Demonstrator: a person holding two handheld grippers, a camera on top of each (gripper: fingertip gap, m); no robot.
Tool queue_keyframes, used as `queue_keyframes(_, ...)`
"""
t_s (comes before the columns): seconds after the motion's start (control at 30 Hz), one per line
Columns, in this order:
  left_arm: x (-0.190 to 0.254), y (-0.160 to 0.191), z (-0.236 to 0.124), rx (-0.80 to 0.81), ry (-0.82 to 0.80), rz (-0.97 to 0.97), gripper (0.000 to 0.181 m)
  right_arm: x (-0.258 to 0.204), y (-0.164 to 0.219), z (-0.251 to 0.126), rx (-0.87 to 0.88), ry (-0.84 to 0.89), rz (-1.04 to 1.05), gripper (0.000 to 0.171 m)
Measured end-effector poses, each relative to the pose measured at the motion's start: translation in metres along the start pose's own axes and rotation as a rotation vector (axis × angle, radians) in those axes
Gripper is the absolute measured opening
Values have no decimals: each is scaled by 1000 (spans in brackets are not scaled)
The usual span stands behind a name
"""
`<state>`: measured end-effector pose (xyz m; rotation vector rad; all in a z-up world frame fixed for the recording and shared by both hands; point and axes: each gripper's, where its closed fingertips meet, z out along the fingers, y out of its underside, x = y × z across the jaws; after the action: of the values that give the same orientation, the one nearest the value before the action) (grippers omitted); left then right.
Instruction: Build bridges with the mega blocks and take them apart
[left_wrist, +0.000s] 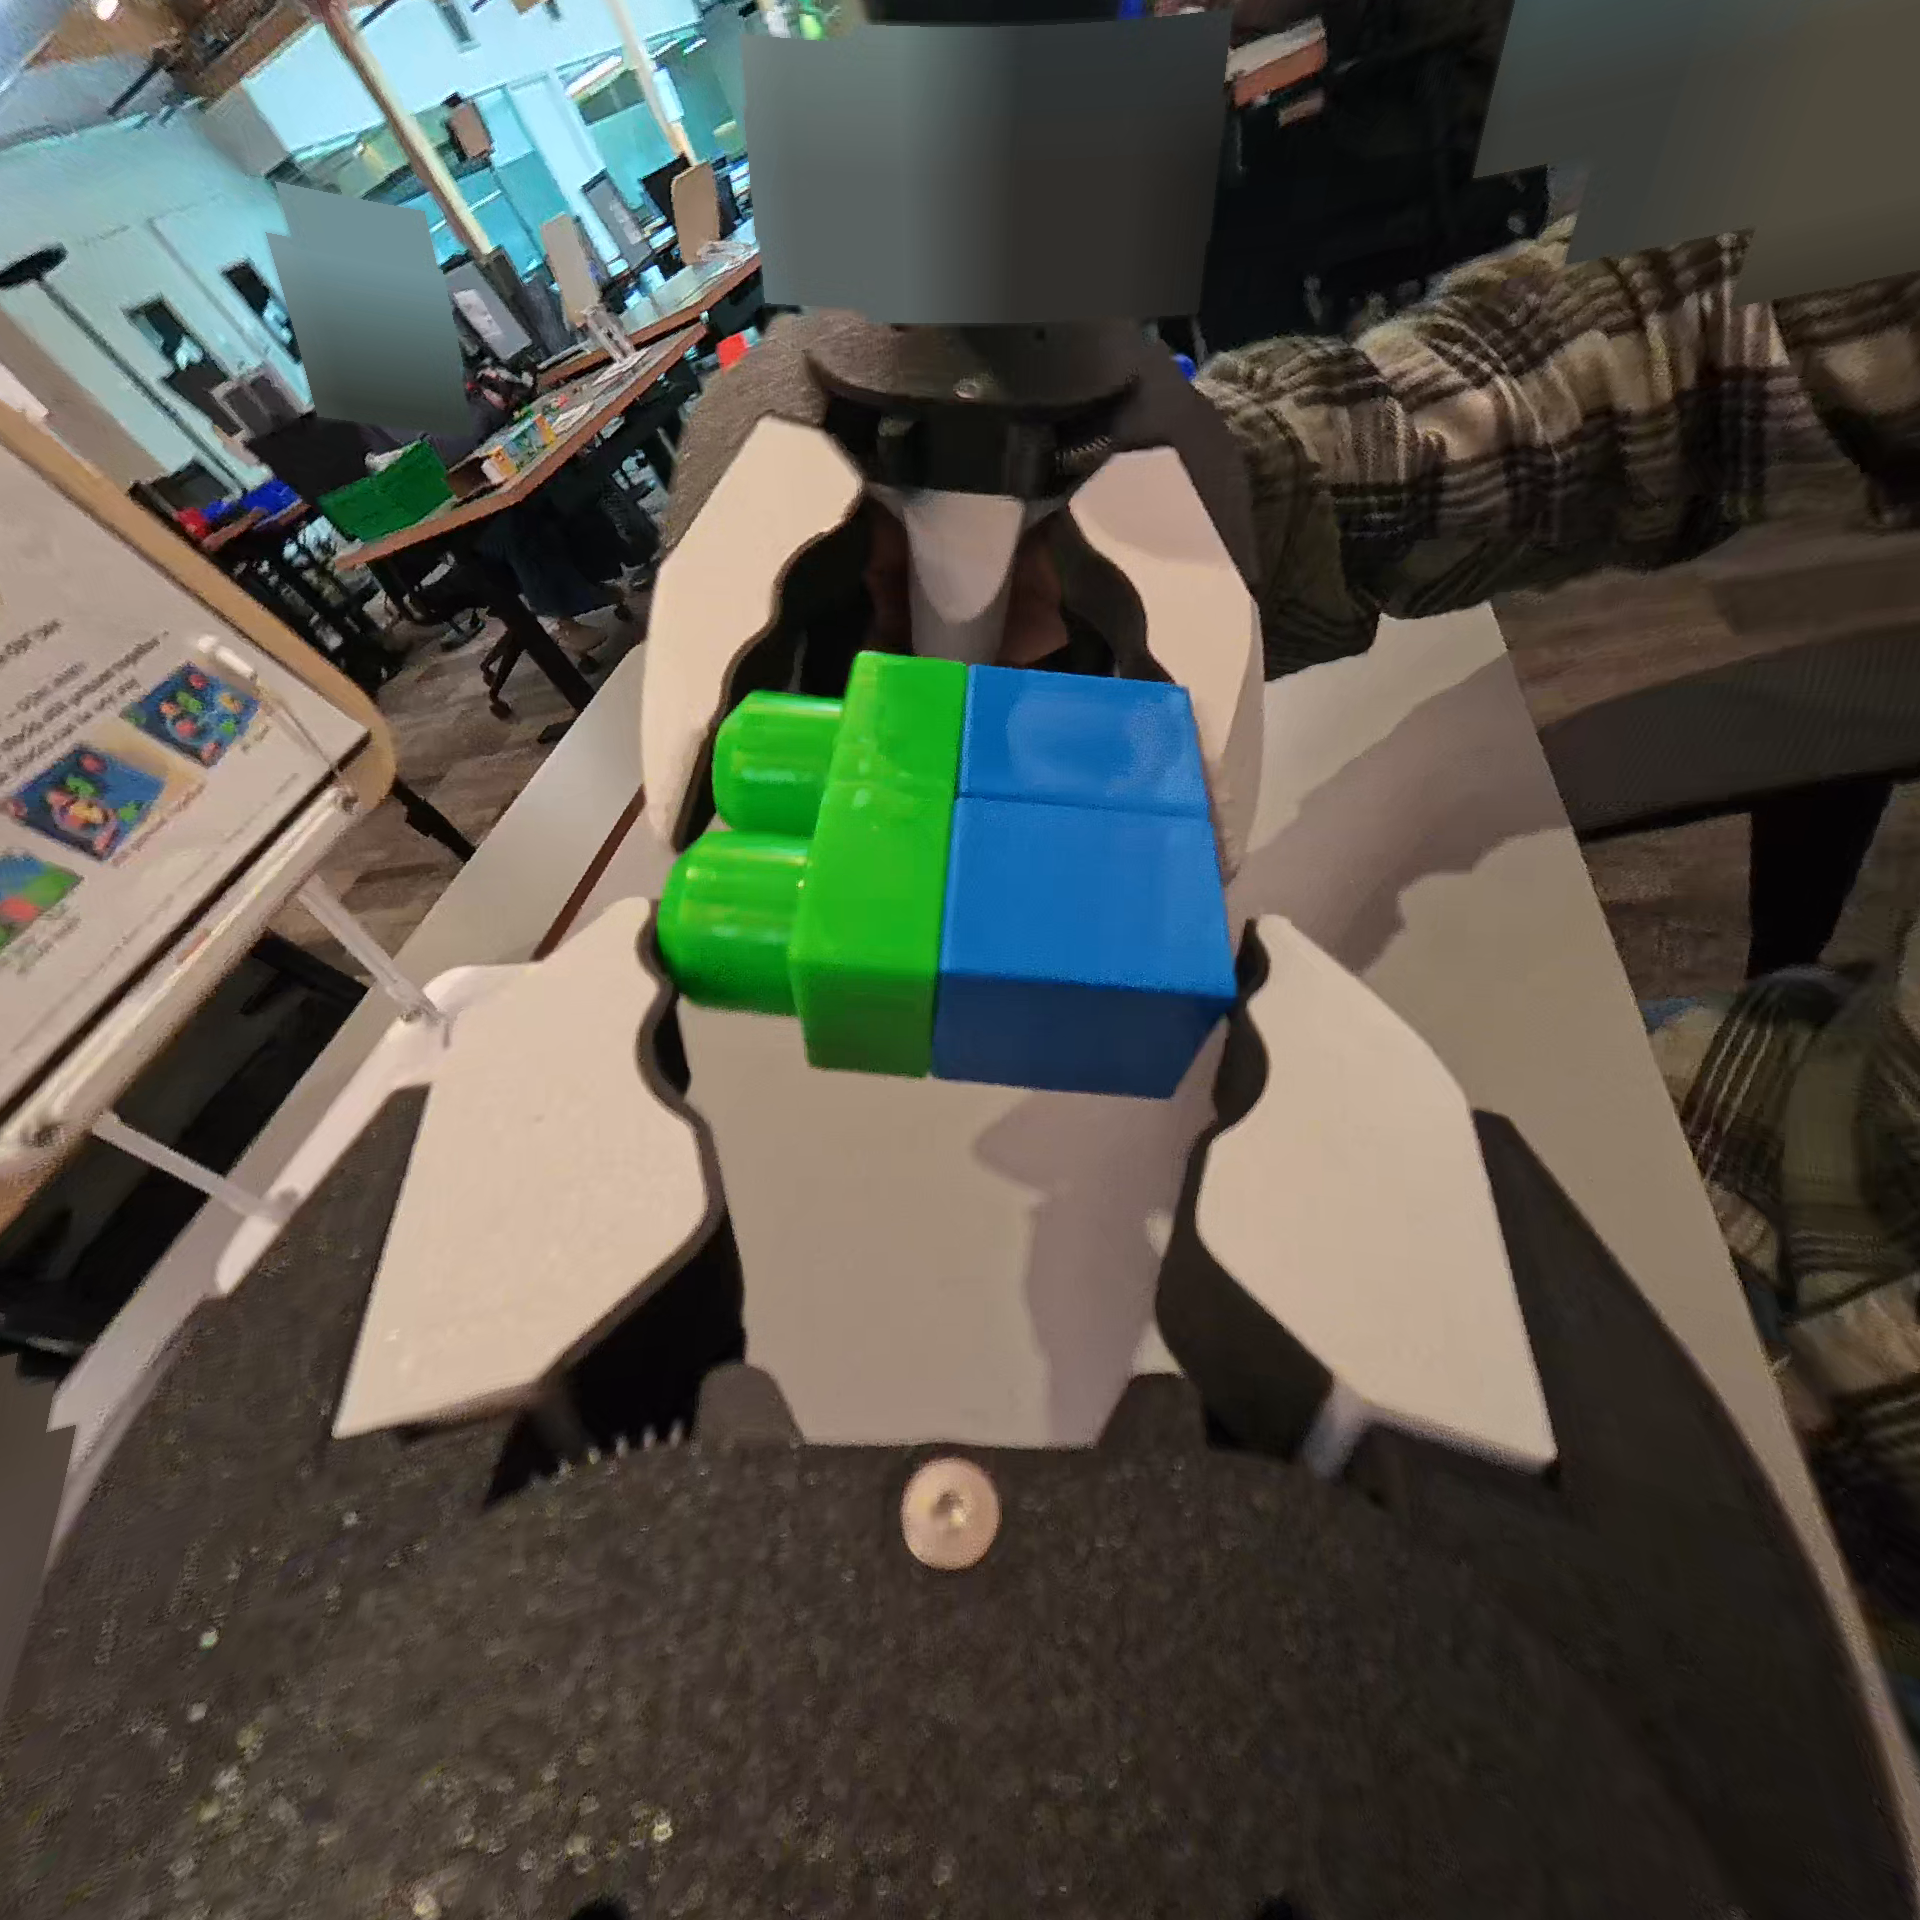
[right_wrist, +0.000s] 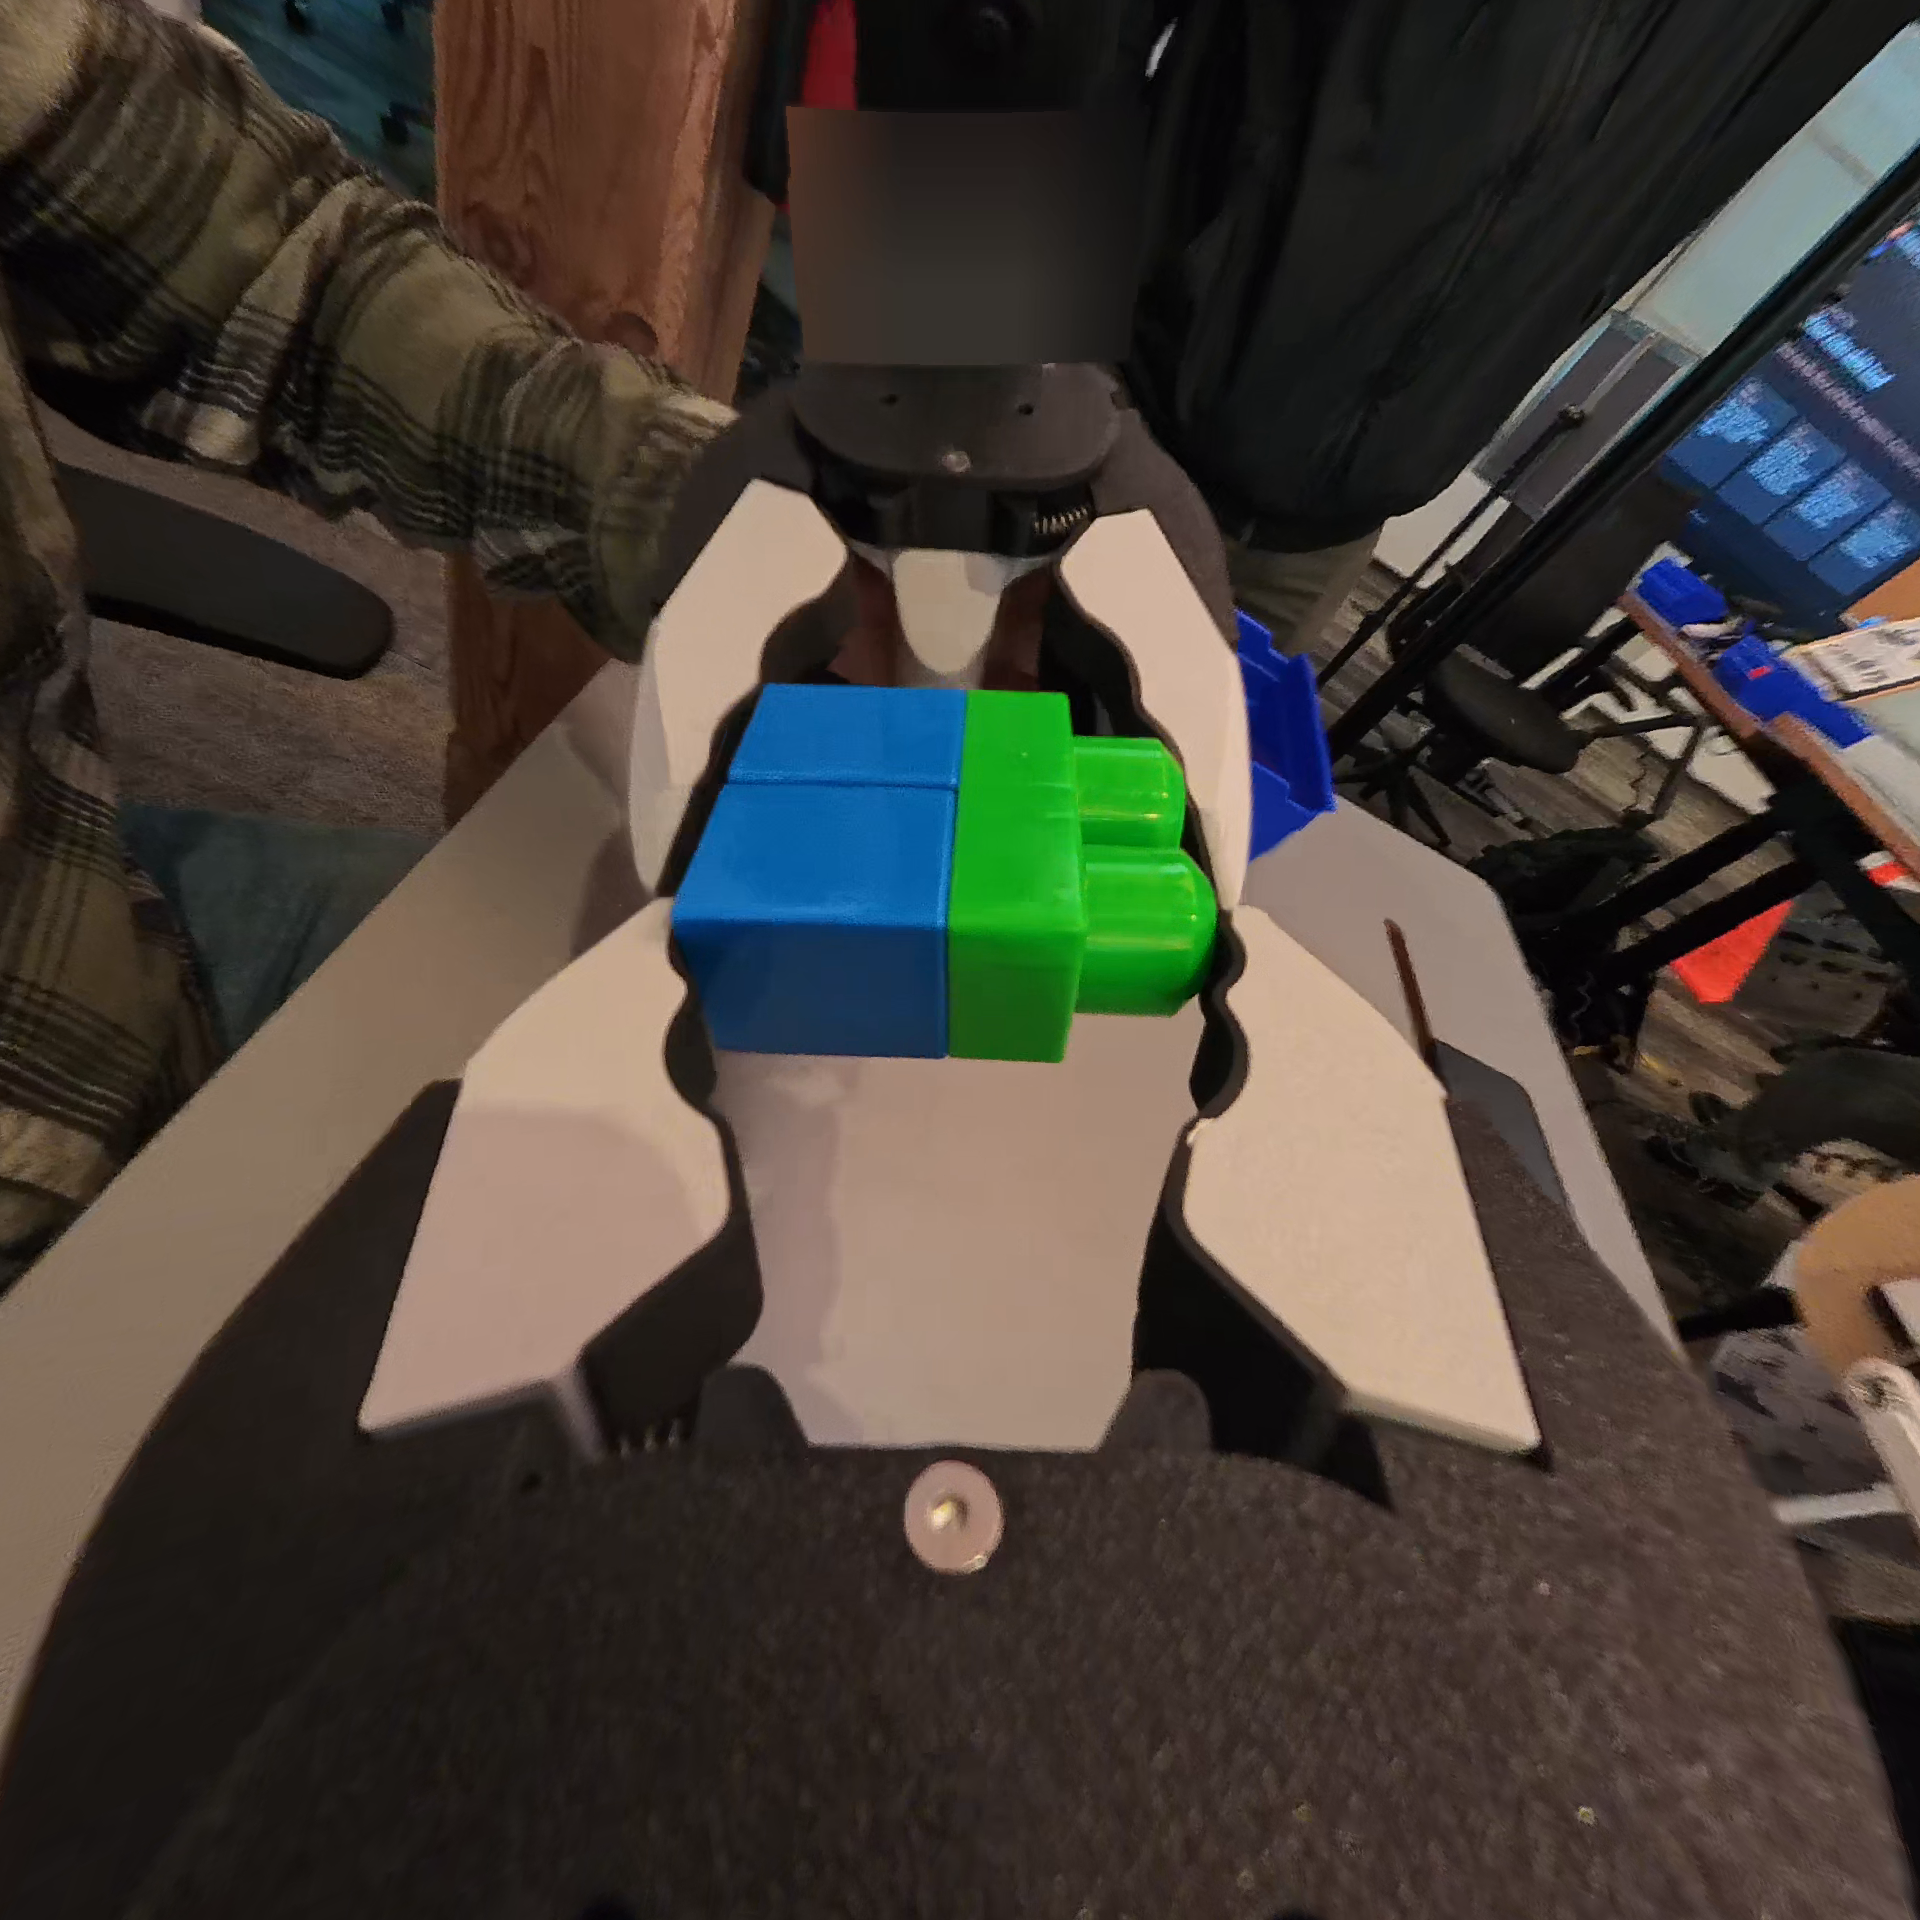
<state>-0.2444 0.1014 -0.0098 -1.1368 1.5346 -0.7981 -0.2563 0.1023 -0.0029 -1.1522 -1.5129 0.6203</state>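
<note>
A green mega block (left_wrist: 873, 883) with two studs is joined to two blue blocks (left_wrist: 1081, 914). The assembly lies on its side just above the white table (left_wrist: 935, 1268). My left gripper (left_wrist: 951, 935) is shut across its near end, one pad on a green stud and the other on the blue corner. My right gripper faces it, and its white fingers (left_wrist: 707, 644) close on the far end. In the right wrist view my right gripper (right_wrist: 956, 925) presses the blue blocks (right_wrist: 821, 914) and the studs of the green block (right_wrist: 1013, 883). The left gripper's fingers (right_wrist: 717, 582) show behind.
A plaid sleeve (left_wrist: 1455, 436) holds the right gripper and shows again in the right wrist view (right_wrist: 312, 343). A board with pictures (left_wrist: 156, 748) stands left of the table. A blue bin (right_wrist: 1283, 727) sits at the table's far edge. Desks and chairs stand beyond.
</note>
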Motion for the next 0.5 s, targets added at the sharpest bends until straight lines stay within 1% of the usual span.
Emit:
queue_keyframes(0.07, -2, 0, -2, 12, -12, -55, 109, 4, 2, -4, -5, 31, -25, 91)
queue_keyframes(0.13, -3, 0, -6, 50, -2, -147, 112, 5, 3, -7, -9, 47, -58, 91)
queue_keyframes(0.23, 1, -3, -13, 153, 138, -420, 115, 5, 8, -10, -51, 71, -152, 91)
queue_keyframes(0.33, -1, -13, -23, 303, 333, -744, 91, 7, 7, -10, -60, 106, -240, 91)
queue_keyframes(0.37, -4, -19, -26, 370, 392, -830, 89, 7, 6, -9, -58, 114, -257, 91)
queue_keyframes(0.4, -5, -23, -28, 416, 436, -890, 86, 8, 5, -9, -53, 119, -266, 91)
queue_keyframes(0.43, -5, -23, -26, 428, 460, -923, 84, 8, 4, -9, -50, 122, -277, 91)
queue_keyframes(0.5, -1, -21, -18, 402, 477, -938, 84, 8, 3, -7, -49, 129, -298, 91)
